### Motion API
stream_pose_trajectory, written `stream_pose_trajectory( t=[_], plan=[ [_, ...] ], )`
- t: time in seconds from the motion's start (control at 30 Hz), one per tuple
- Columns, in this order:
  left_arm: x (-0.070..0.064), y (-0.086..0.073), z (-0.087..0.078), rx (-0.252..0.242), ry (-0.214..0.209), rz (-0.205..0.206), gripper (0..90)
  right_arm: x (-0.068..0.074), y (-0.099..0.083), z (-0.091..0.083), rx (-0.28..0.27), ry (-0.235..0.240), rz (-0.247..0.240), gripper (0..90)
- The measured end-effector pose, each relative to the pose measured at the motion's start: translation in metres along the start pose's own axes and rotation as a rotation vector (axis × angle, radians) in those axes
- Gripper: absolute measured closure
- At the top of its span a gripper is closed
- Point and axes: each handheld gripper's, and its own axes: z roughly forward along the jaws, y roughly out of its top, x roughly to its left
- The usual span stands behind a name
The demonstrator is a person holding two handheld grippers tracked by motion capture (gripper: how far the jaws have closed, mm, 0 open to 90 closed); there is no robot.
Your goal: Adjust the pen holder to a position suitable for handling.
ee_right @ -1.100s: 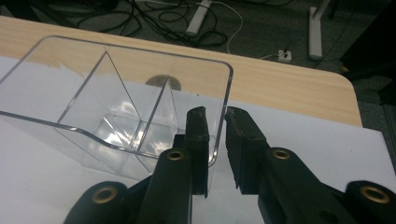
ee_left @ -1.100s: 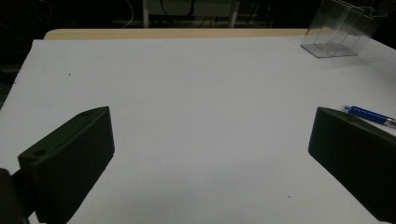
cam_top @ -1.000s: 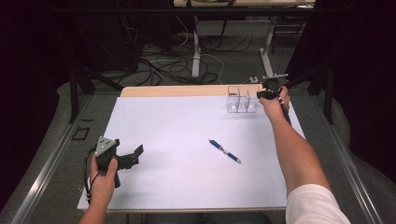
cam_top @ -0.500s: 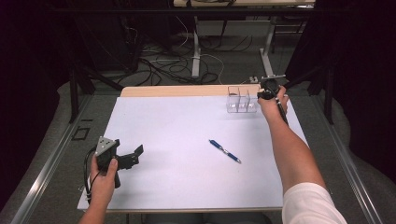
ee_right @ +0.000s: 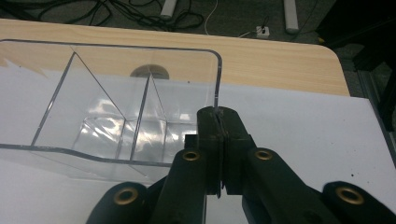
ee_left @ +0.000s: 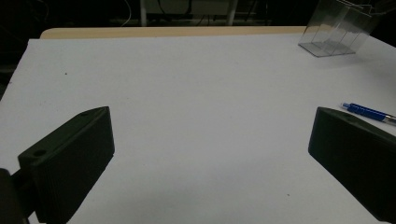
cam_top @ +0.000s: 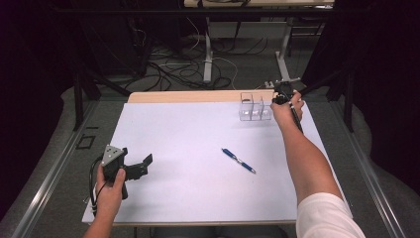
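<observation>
Clear acrylic organiser with upright dividers stands at the far right of the white sheet that covers the table, just in front of the bare wooden strip along the far edge. The right gripper is at its right-hand end; in the right gripper view the two black jaws are pressed together on the thin end wall of the box, pinching it at the rim near a rounded corner.

The box looks light and rigid — thin-walled plastic that should lift or slide with little effort, though its smooth, glossy faces are likely slippery. A pinch on a single wall, off to one end, will probably let the box swing or tilt about the jaws if it is raised, so a firm, level hold and a slow move seem wise. Hard squeezing may crack so thin a wall; a grip lower on the wall, or at a divider nearer the middle, would likely balance it better.

The left gripper rests at the near left of the sheet, its jaws spread wide and holding nothing. A blue ballpoint pen lies on the sheet between the two grippers — well apart from the organiser.
</observation>
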Motion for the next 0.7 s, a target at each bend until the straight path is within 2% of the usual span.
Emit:
stream_pose_trajectory(
  t=[0.37, 0.43, 0.57, 0.6, 0.7],
  plan=[
    [-0.003, 0.001, 0.000, -0.001, -0.005, 0.023, 0.1, 0.009, 0.001, -0.006, 0.044, 0.030, 0.018, 89.4],
    [-0.004, 0.002, 0.001, 0.000, -0.010, 0.036, 0.1, 0.014, -0.001, -0.009, 0.066, 0.039, 0.032, 89.4],
    [-0.005, 0.002, 0.002, 0.002, -0.013, 0.038, 0.1, 0.020, -0.003, -0.013, 0.085, 0.053, 0.031, 89.3],
    [-0.005, 0.002, 0.002, 0.006, -0.017, 0.040, 0.1, 0.025, -0.005, -0.016, 0.092, 0.071, 0.034, 89.3],
    [-0.006, 0.002, 0.002, 0.005, -0.024, 0.044, 0.1, 0.035, -0.009, -0.020, 0.103, 0.078, 0.037, 89.3]
  ],
)
